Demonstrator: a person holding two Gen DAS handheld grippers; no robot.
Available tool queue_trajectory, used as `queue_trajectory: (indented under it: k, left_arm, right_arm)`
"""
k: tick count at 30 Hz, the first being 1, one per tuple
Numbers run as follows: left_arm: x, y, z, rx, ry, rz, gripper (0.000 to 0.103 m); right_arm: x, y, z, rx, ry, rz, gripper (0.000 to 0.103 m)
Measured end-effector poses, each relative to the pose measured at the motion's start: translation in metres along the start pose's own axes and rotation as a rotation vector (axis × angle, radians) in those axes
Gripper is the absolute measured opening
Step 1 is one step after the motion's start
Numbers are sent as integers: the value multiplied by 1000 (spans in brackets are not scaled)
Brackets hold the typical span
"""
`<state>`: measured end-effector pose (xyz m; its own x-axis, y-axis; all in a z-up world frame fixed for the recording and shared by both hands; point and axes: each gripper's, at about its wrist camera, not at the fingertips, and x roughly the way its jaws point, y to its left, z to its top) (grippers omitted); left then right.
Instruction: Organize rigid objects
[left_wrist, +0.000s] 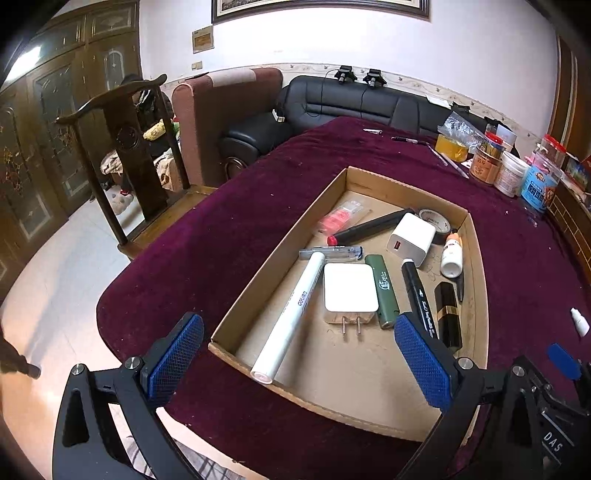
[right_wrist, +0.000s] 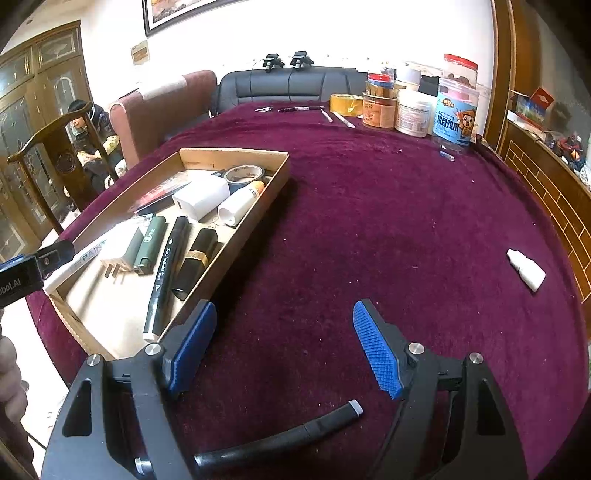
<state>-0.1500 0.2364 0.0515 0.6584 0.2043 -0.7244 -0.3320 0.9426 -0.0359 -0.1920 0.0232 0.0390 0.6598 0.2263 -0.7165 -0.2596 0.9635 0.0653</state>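
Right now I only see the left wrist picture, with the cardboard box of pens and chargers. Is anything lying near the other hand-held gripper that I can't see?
Observer: Yes. A black pen lies on the purple cloth just below the right hand-held gripper, outside the box.
Operator: Is that gripper holding the pen?
Observer: No. Its jaws stand wide open with only bare cloth between them. The pen lies closer to the camera than the blue pads and is untouched.
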Motion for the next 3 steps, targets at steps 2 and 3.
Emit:
queue_trajectory:
  k: [2,3]
  left_arm:
    - [0,-2,-1,8,12,-8,102]
    - [0,-3,-1,13,19,-20,102]
  right_arm:
    - [-1,-4,0,8,-4,1,77]
    - [-2,-6,1,12,-6,3,77]
